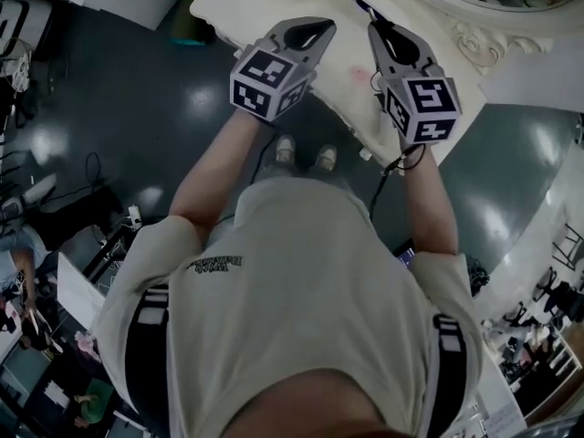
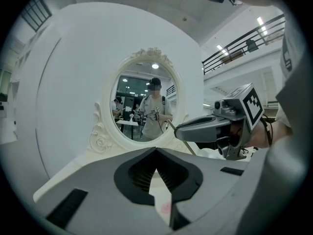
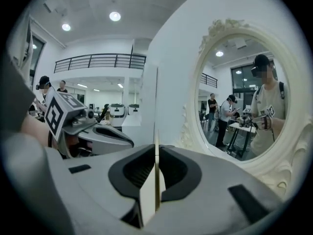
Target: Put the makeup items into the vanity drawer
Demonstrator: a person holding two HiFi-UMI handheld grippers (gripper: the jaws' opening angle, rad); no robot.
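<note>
Position check from the head view: left gripper (image 1: 324, 30) and right gripper (image 1: 376, 30) hang side by side above the vanity tabletop (image 1: 265, 7). Both noses aim toward 12 o'clock, at the mirror (image 2: 144, 102).

Tool state:
- The left gripper's tips meet with nothing clamped. Only cream tabletop shows through the hollow behind them.
- The right gripper's jaws are drawn to a hairline slit with nothing in it.
- Both grippers are empty.

Task's things: no makeup item can be clearly made out in any view. The one candidate is a small pink patch (image 1: 360, 78) on the tabletop, and I cannot tell whether it is an item or a stain. It lies in the gap between the two grippers, about 5 o'clock from the left tips and 7 o'clock from the right tips. That puts it behind both noses, toward the person. The left gripper view catches it low, at 6 o'clock under its own jaws. It sits just beside the right gripper's body, so I read the right hand as nearer.

No open drawer shows, and I cannot pick out a drawer front. The tabletop's near edge runs on a 10-to-4 line. I judge the drawer front sits beneath that edge, at 6 o'clock from both grippers.

Judgement: the coming move goes back and down toward 6 o'clock, not forward. The jaws must widen before any pick.
</note>
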